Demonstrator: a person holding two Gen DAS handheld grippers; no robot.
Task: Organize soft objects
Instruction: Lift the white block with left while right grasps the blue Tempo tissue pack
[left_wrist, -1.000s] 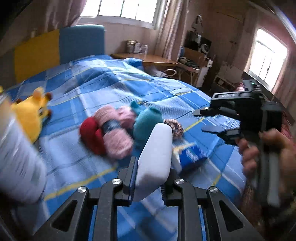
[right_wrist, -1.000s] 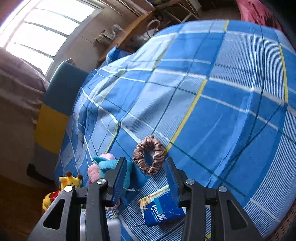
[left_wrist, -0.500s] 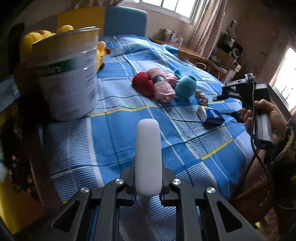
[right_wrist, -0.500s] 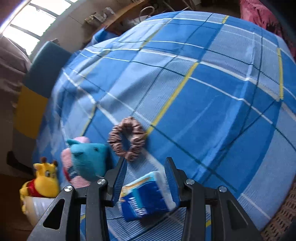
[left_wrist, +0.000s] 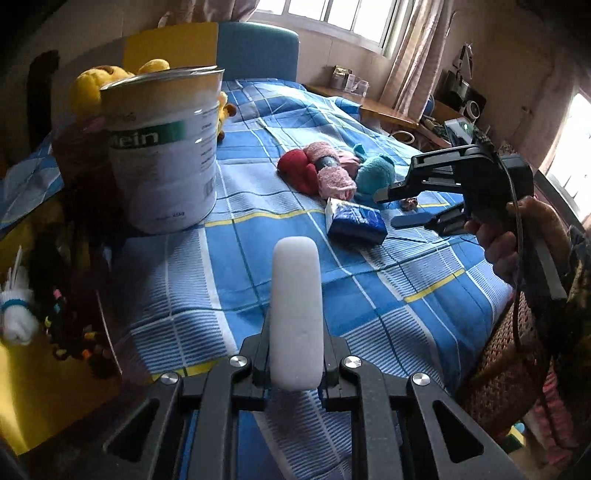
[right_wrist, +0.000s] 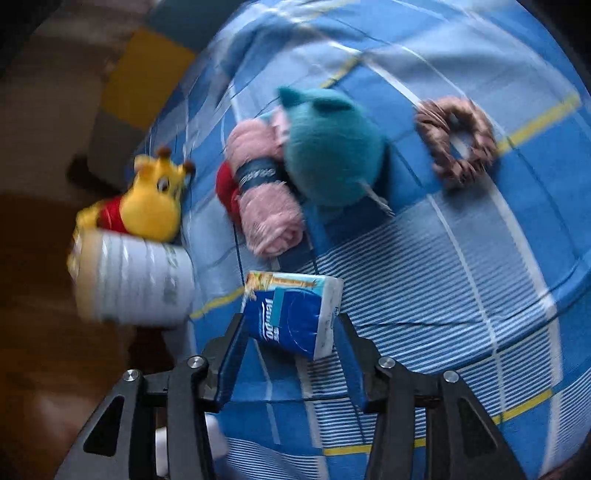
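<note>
My left gripper (left_wrist: 295, 350) is shut on a white sponge (left_wrist: 296, 306), held upright above the near part of the bed. My right gripper (right_wrist: 291, 339) is open, its fingers on either side of a blue tissue pack (right_wrist: 295, 314) that lies on the bedspread; the pack also shows in the left wrist view (left_wrist: 354, 220), just left of the right gripper (left_wrist: 402, 206). Behind the pack lie pink yarn (right_wrist: 266, 206), red yarn (left_wrist: 297, 170), a teal plush (right_wrist: 328, 151) and a brown scrunchie (right_wrist: 458, 140).
A large white tin (left_wrist: 162, 147) stands open at the bed's near left corner, a yellow plush (right_wrist: 147, 206) behind it. The blue plaid bedspread (left_wrist: 388, 295) covers the bed. A dark plush and a small white toy (left_wrist: 14, 314) lie at the left edge.
My left gripper has drawn back from the pile with the sponge, and the tin came into view. My right gripper has moved down and forward until the tissue pack sits between its fingers.
</note>
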